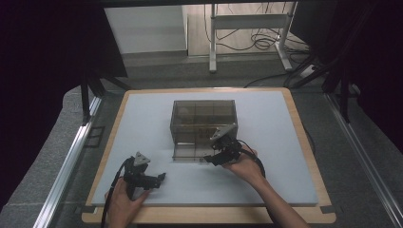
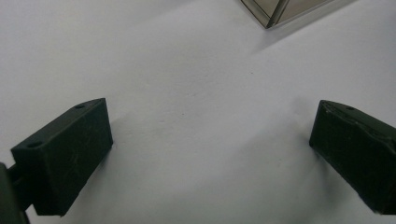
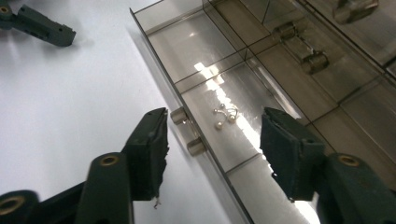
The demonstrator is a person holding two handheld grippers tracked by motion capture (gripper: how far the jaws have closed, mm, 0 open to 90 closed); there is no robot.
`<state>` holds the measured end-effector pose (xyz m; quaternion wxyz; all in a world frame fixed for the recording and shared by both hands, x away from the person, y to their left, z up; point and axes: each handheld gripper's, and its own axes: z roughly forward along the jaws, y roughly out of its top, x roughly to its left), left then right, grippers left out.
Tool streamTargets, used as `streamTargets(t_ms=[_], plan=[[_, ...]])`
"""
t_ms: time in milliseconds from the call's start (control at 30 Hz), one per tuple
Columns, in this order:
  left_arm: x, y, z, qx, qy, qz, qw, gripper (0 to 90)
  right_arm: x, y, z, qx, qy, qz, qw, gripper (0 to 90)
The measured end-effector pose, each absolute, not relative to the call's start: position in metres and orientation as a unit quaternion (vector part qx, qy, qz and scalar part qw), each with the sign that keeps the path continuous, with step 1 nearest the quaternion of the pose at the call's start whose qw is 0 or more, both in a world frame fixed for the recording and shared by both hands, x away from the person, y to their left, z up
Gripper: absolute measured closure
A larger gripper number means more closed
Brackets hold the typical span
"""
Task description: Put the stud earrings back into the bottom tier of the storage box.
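Over the pulled-out drawer (image 3: 219,116) of the smoky clear organizer box (image 1: 203,124), right gripper (image 3: 212,135) stood released, jaws apart astride the drawer's metal handle (image 3: 187,130); a pair of earrings (image 3: 225,115) lay inside. Left gripper (image 2: 210,140), also released, rested on the white mat (image 1: 285,142) left of the box.

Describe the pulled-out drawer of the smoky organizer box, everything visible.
The drawer is smoky clear plastic, a long shallow tray split by thin dividers into compartments, pulled out from the bottom of the box over the white mat. Two small metal knobs sit on its front wall. The middle compartment holds pearl earrings. The right tool straddles the front wall, jaws open, not pressing.
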<state>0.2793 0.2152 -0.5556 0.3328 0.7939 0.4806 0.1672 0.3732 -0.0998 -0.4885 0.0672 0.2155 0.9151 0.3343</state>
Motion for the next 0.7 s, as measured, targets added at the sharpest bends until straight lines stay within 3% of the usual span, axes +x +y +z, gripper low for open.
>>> streamTargets(t_ms=[233, 700], plan=[[0.279, 0.215, -0.556, 0.794, 0.48, 0.168, 0.333, 0.0, 0.364, -0.109, -0.484, 0.214, 0.913, 0.338, 0.076, 29.5], [0.279, 0.215, -0.556, 0.793, 0.481, 0.169, 0.334, 0.0, 0.345, -0.126, -0.477, 0.202, 0.915, 0.337, 0.093, 21.5]])
